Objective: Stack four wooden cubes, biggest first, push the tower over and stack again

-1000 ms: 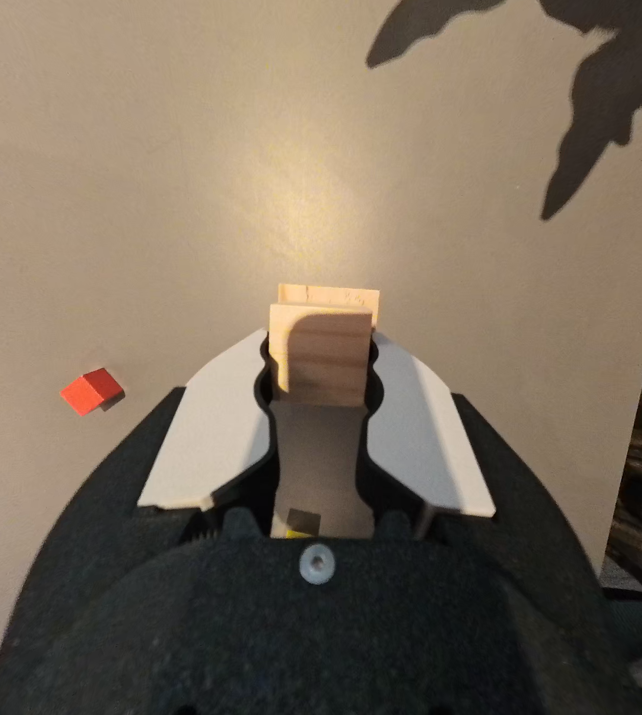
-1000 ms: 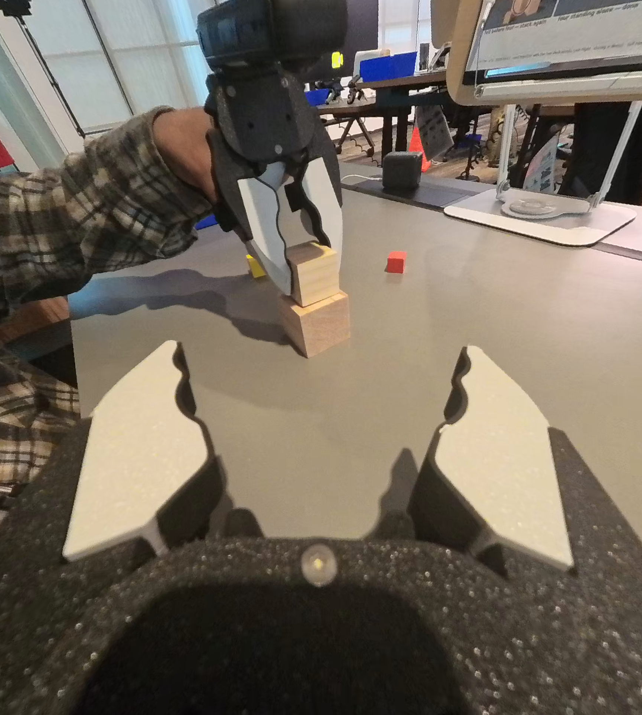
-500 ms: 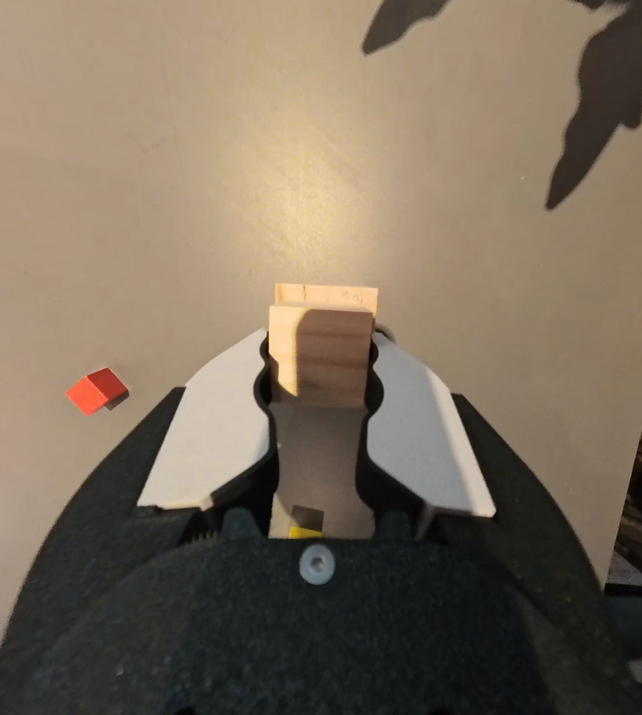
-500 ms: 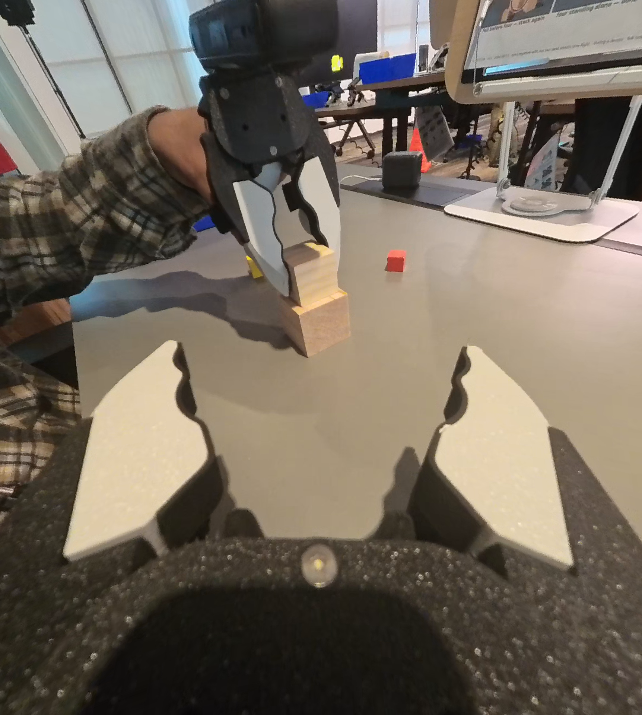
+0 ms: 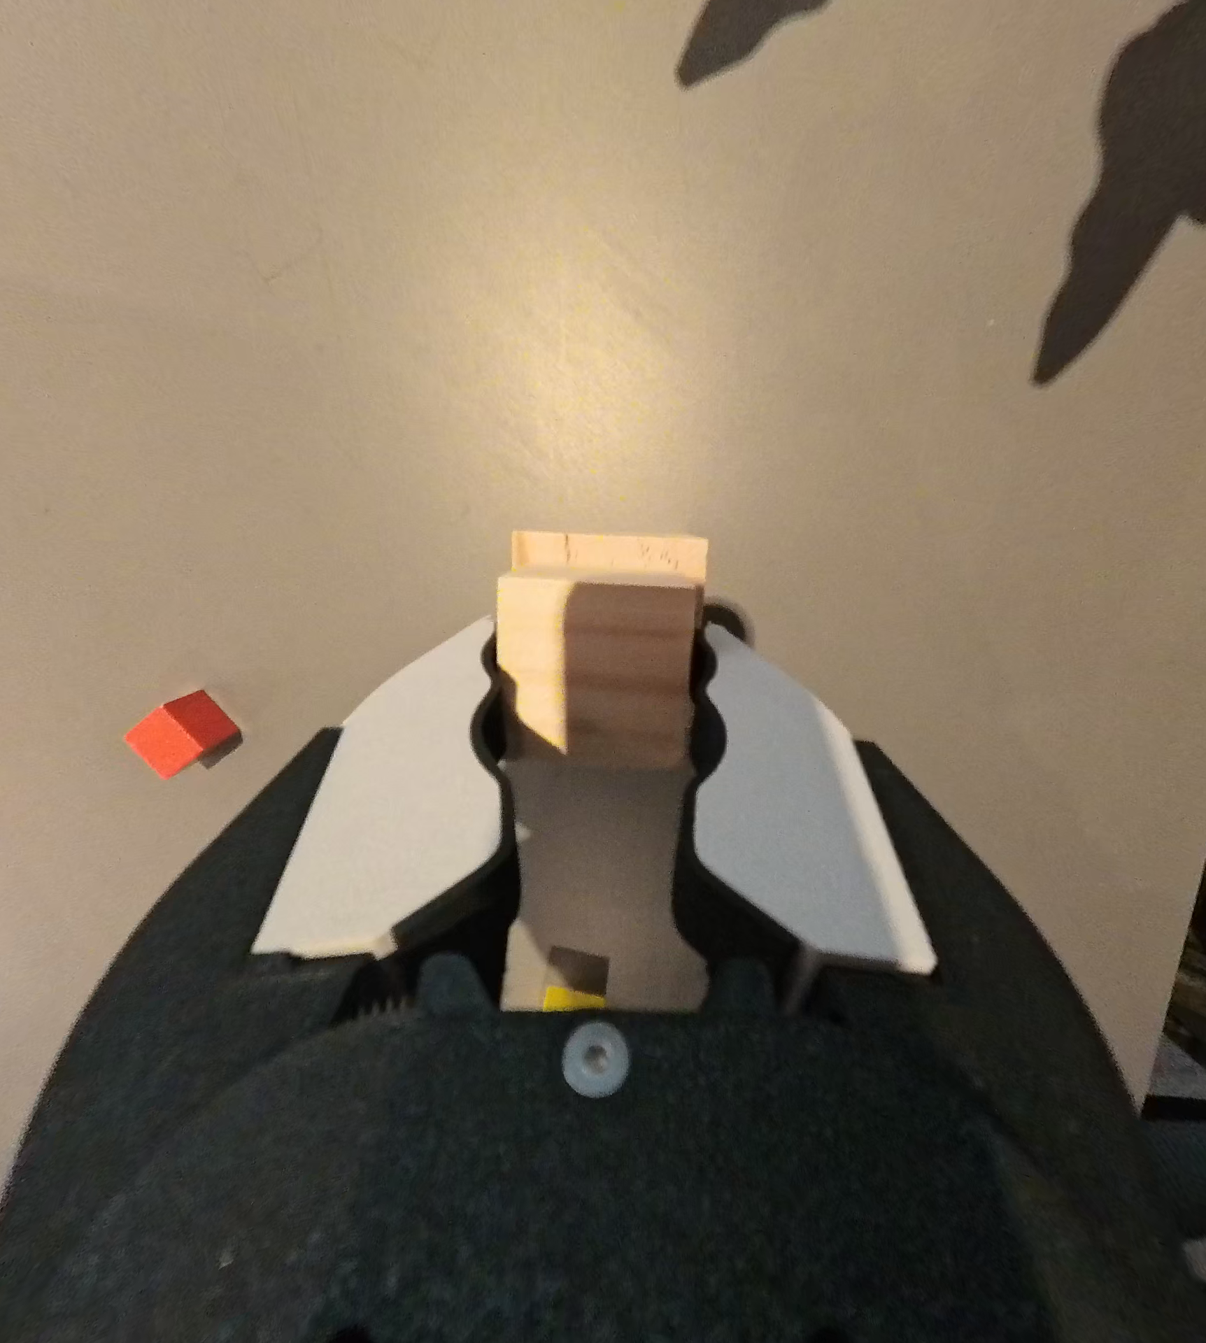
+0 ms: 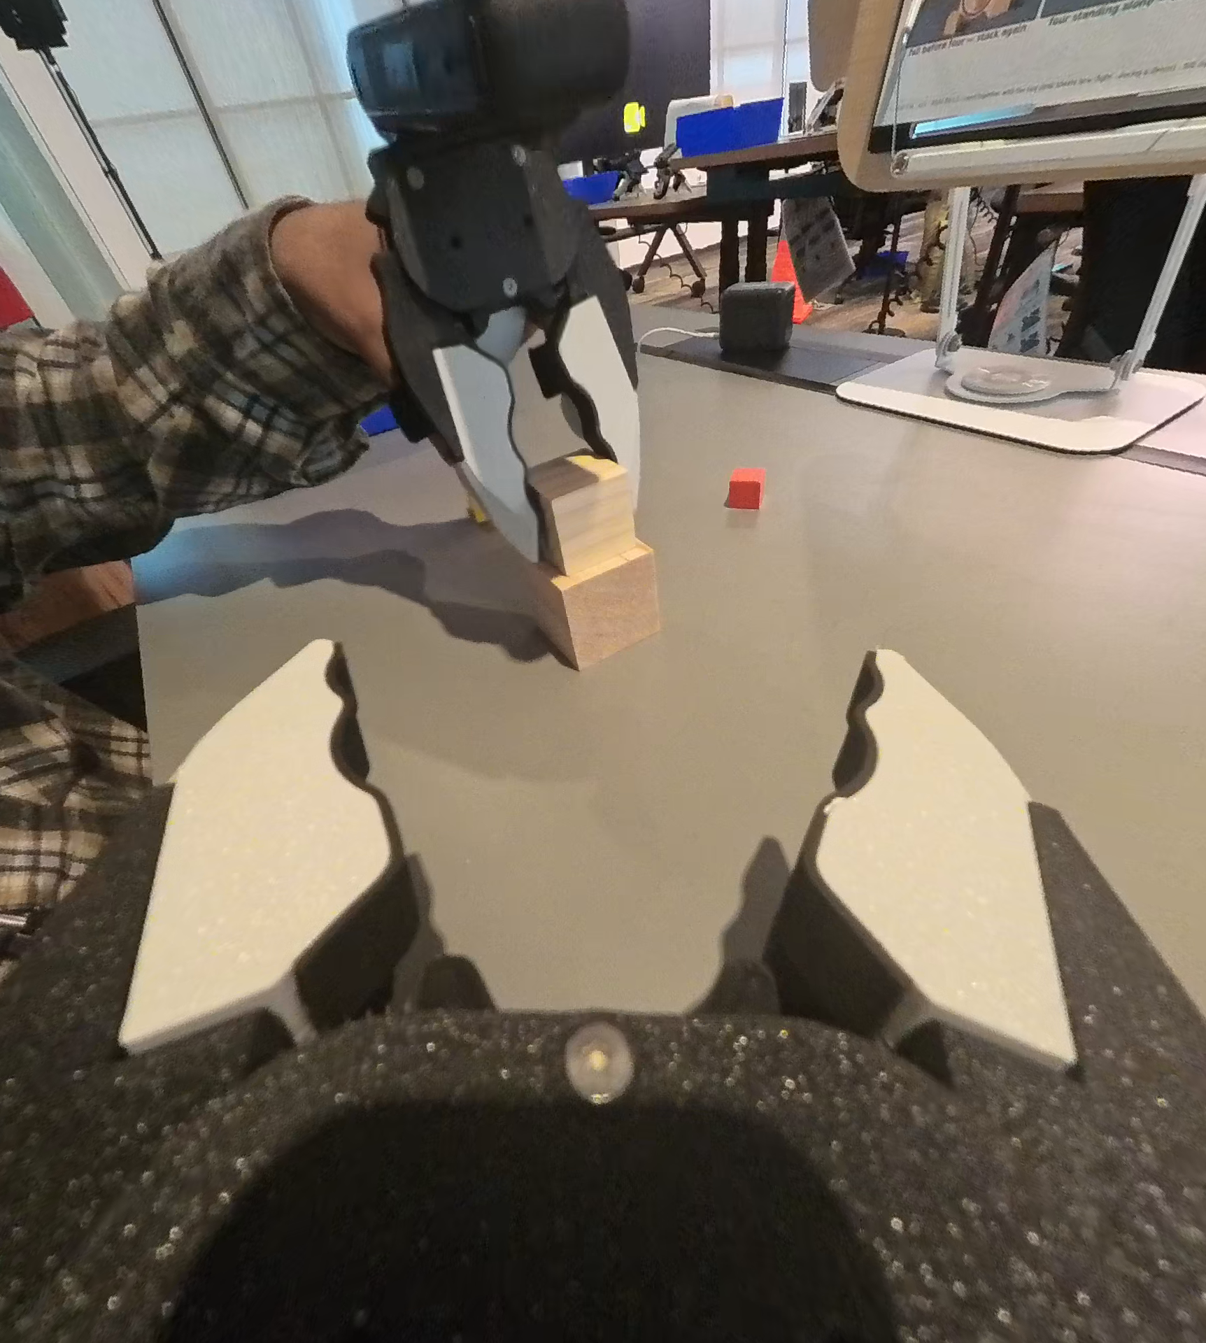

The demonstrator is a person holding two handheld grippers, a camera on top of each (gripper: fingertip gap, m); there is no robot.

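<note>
My left gripper is shut on a medium wooden cube and holds it on top of the biggest wooden cube. In the right wrist view the left gripper points down, and the medium cube rests on the big cube, set toward its back left. A small red cube lies alone on the table. A small yellow cube lies behind the stack, with only a sliver showing in the right wrist view. My right gripper is open and empty, in front of the stack.
The grey table ends in an edge at the left. A plaid sleeve reaches in from there. A monitor stand base and a small black box stand at the far right. Across from one pair of fingers to the other is roughly 15 cm.
My left gripper has sunk slightly with the medium cube, which now sits on the big cube. My right gripper has stayed open and hardly moved.
</note>
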